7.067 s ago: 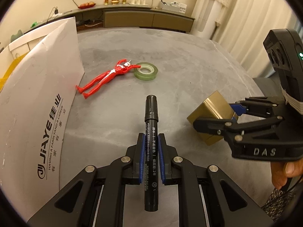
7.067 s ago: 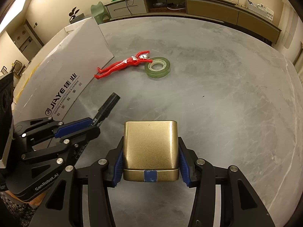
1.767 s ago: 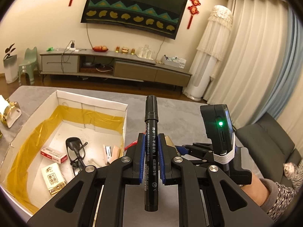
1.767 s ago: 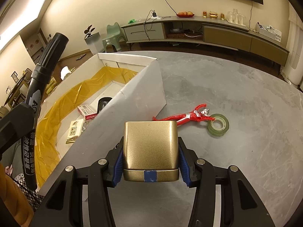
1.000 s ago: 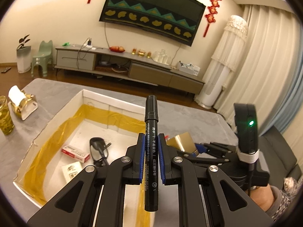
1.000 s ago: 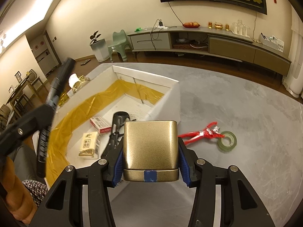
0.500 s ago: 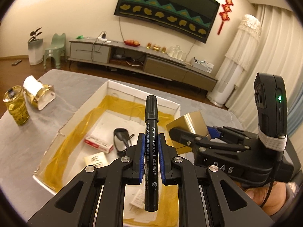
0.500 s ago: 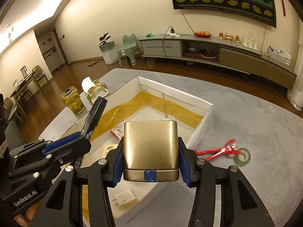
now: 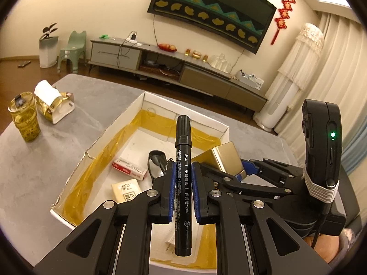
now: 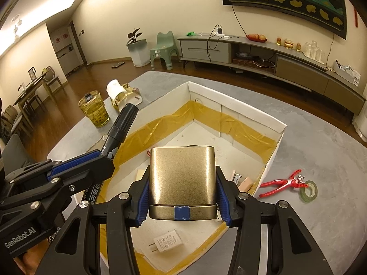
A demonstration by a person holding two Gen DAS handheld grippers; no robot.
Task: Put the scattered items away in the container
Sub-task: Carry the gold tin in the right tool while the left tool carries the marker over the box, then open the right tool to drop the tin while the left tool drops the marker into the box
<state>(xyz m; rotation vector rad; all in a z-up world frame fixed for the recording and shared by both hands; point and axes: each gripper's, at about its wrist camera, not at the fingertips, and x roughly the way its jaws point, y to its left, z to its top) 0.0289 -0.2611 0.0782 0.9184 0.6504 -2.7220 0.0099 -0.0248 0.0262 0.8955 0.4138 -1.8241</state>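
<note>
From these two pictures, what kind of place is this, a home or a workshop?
Most likely a home living room: a long TV cabinet along the wall, a dark wall-mounted screen with red hanging ornaments beside it, and a dining table further back.

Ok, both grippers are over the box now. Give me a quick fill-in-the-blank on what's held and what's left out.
1. The left gripper is shut on a black ____.
2. The right gripper is shut on a ____-coloured tin.
3. The red figure lies on the table, ____ the box.
4. Touching the figure's head end is a roll of ____.

Missing words: marker; gold; outside; tape
</note>
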